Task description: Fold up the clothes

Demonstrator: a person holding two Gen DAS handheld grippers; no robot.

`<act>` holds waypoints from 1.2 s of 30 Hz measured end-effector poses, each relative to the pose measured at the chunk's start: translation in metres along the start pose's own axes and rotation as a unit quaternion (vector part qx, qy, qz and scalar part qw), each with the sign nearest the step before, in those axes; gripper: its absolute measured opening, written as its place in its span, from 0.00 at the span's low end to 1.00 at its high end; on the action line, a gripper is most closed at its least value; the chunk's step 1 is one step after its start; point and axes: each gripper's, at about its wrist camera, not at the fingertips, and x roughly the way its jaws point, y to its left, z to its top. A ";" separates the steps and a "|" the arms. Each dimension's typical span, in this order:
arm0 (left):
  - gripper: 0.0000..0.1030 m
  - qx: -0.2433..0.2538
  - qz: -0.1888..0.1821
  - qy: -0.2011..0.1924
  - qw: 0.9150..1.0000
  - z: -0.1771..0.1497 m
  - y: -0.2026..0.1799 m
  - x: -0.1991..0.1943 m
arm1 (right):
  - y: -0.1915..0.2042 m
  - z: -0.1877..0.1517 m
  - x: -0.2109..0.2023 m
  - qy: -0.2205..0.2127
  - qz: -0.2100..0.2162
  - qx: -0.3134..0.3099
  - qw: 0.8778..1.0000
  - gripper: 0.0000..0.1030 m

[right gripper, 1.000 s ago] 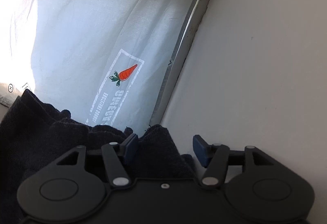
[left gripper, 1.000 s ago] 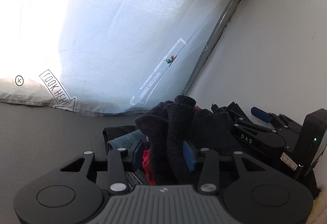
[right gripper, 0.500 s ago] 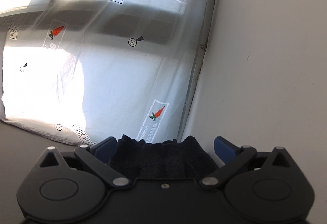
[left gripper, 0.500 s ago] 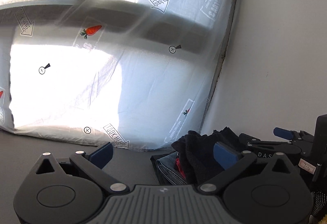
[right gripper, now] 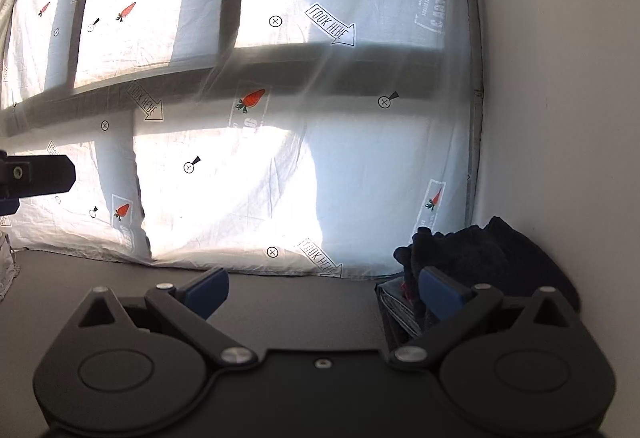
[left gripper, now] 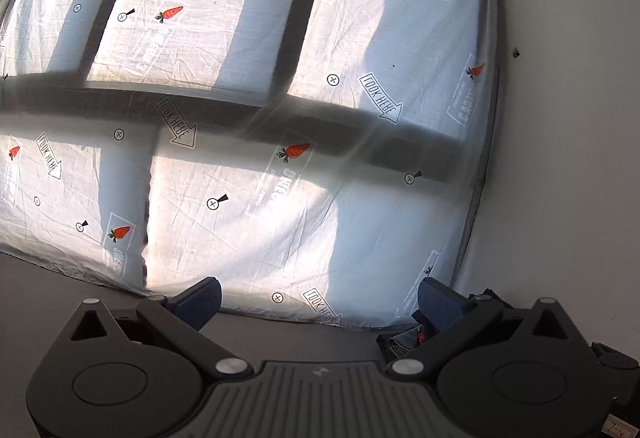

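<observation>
Left wrist view: your left gripper has its blue pads spread wide with nothing between them, only the grey tabletop below and the carrot-printed white sheet ahead. The pile of folded clothes peeks out just behind the right-hand pad, mostly hidden by the finger linkage, near the white wall.

In the right wrist view, your right gripper is likewise spread wide and empty. The dark clothes pile sits on the table just beyond and outside the right-hand pad, against the wall, a grey folded layer and a bit of red showing underneath. The left gripper's tip shows at the far left.
</observation>
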 end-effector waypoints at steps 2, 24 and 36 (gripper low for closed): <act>1.00 0.002 0.007 0.011 1.000 0.002 0.027 -0.018 | 0.031 -0.002 -0.014 0.006 0.002 0.004 1.000 1.00; 1.00 0.076 0.089 0.174 0.978 -0.031 0.243 -0.164 | 0.288 -0.080 -0.137 0.124 0.050 -0.012 0.991 1.00; 1.00 0.073 0.113 0.218 0.967 -0.050 0.278 -0.197 | 0.320 -0.099 -0.158 0.173 0.064 -0.032 0.982 1.00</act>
